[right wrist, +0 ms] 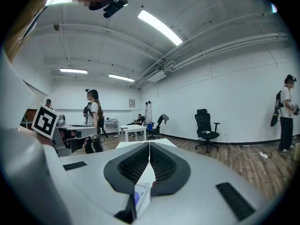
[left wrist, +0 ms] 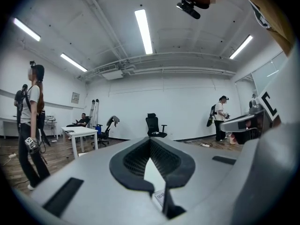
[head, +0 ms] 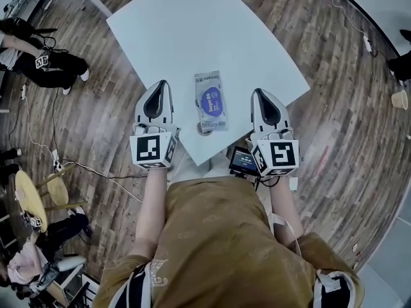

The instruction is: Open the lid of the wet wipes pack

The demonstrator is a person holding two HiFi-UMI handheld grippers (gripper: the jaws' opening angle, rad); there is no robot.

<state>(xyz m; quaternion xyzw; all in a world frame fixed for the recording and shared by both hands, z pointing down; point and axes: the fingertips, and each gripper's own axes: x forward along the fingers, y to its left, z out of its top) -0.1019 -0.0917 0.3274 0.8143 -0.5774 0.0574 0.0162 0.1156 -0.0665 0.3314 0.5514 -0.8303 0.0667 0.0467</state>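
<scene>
Wet wipes pack [head: 210, 101] lying flat, closed

No word or number is sharp enough to read. The wet wipes pack [head: 210, 101] carries white lettering on a blue oval label [head: 210, 97] and a line of dark print on the grey strip [head: 207, 77] at its far end, all too small to make out. The edge of the same pack seen in the right gripper view [right wrist: 140, 194] also shows blurred print. The cubes on the left gripper [head: 161, 83] and right gripper [head: 257, 92] bear black-and-white square code markers, not letters. A small screen [head: 244, 161] glows blue, its content illegible. A framed wall notice [right wrist: 131, 102] is equally unreadable
</scene>
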